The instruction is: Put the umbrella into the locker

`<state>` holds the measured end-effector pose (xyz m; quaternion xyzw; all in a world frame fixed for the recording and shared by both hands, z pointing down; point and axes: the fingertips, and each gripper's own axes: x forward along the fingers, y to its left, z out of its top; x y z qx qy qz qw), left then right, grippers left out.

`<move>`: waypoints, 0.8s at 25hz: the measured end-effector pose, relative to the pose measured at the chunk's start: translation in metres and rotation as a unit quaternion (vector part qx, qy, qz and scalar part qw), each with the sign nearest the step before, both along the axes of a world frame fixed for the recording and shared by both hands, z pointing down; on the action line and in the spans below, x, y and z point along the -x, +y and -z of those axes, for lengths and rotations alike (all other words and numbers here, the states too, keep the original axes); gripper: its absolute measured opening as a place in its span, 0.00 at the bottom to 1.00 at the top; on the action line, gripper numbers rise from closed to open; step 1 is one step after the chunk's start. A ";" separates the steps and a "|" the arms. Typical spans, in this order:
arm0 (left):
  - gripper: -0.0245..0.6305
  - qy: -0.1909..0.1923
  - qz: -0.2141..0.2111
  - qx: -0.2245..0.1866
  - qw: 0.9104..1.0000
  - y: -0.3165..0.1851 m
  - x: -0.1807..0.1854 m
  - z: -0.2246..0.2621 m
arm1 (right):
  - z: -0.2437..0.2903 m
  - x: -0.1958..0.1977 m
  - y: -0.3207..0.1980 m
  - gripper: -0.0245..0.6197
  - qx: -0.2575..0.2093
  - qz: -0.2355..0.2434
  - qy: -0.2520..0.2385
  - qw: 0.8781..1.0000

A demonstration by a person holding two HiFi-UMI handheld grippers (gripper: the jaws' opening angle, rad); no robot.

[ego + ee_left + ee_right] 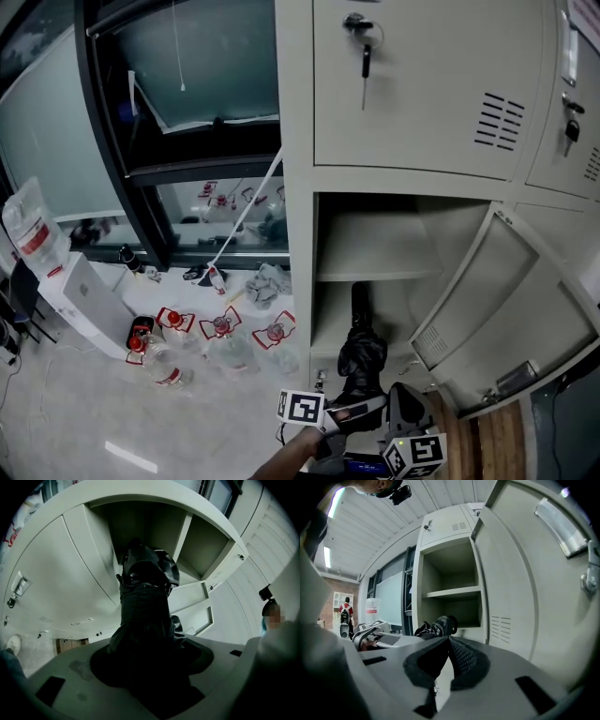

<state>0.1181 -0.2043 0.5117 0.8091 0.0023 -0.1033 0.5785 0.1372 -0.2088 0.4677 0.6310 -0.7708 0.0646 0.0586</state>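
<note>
A black folded umbrella points into the lower compartment of the open locker, below its shelf; its far end lies just past the locker's front edge. My left gripper is shut on the umbrella's near part, and the dark fabric fills the space between its jaws. To the right of the umbrella my right gripper is shut, its pads meeting at the tips with nothing seen between them. The umbrella shows just left of and beyond them.
The locker door is swung open to the right. A closed locker with a key is above. Several water bottles and a white water dispenser stand on the floor to the left. A person stands far off.
</note>
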 end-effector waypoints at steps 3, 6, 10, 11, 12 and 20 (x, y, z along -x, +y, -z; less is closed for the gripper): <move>0.46 0.007 0.003 0.005 1.000 -0.010 -0.004 0.002 | 0.001 -0.002 -0.006 0.04 0.000 0.000 0.000 1.000; 0.45 0.019 0.003 0.017 1.000 -0.019 -0.009 0.005 | 0.001 -0.004 -0.012 0.04 -0.001 0.001 0.001 1.000; 0.46 0.017 0.003 0.008 1.000 -0.034 -0.017 0.002 | 0.004 -0.013 -0.020 0.04 -0.008 -0.006 0.002 1.000; 0.45 0.022 0.004 0.014 1.000 -0.037 -0.019 0.002 | 0.004 -0.015 -0.023 0.04 -0.007 -0.008 0.001 1.000; 0.45 0.029 0.004 0.024 0.999 -0.040 -0.021 0.003 | 0.004 -0.018 -0.026 0.04 -0.006 -0.009 0.001 1.000; 0.45 0.035 0.006 0.029 0.999 -0.067 -0.033 -0.004 | -0.001 -0.024 -0.042 0.04 0.003 -0.008 0.000 1.000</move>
